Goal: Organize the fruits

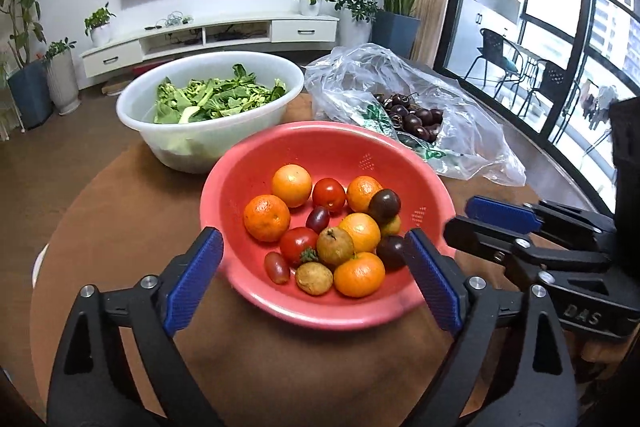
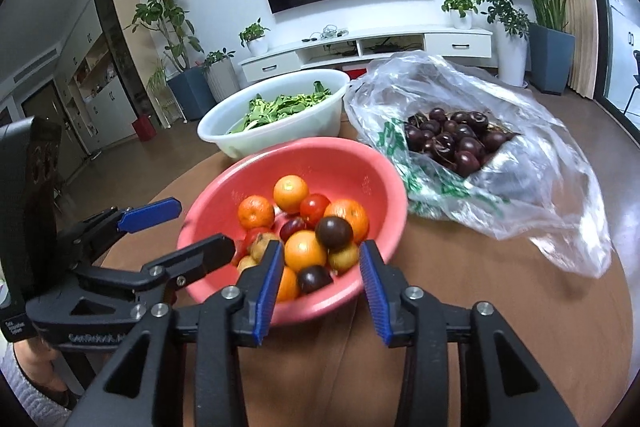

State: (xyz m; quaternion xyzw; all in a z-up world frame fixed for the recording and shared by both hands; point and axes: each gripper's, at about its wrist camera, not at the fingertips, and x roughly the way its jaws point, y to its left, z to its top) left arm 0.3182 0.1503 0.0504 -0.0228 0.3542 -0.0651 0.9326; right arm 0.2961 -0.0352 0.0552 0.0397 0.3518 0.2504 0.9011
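Note:
A pink colander bowl (image 1: 352,143) (image 2: 360,163) on the round brown table holds several oranges (image 1: 267,217), red tomatoes (image 1: 329,194), dark plums (image 1: 385,205) and small brown fruits (image 1: 335,246). My left gripper (image 1: 314,277) is open and empty, its blue pads either side of the bowl's near rim; it also shows in the right wrist view (image 2: 192,227). My right gripper (image 2: 320,287) is open and empty, just above the bowl's near edge; it also shows in the left wrist view (image 1: 486,223), right of the bowl.
A white basin (image 1: 256,139) (image 2: 316,123) of leafy greens stands behind the bowl. A clear plastic bag (image 1: 472,115) (image 2: 532,195) with dark cherries (image 2: 452,143) lies at the right. The table edge curves near left. A TV, cabinet and potted plants stand beyond.

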